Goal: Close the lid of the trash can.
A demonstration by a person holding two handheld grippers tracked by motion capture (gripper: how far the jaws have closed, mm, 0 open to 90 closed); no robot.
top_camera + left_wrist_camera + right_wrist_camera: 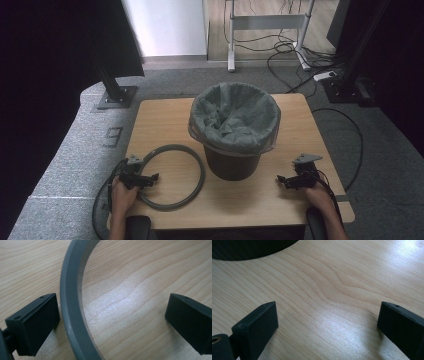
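Left tongs (112, 322) stand wide astride the grey ring (71, 302) near the worktop's (280, 200) front-left corner; right tongs (285, 181), wide and empty, sit well apart.

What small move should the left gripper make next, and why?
Probably close the left gripper. The flat grey plastic ring lies on the wooden table between its open fingers, beside one of them, so closing should grasp it.

ring (172, 177): grey | bin (233, 162): dark | liner (234, 116): grey | table (165, 112): light woodgrain
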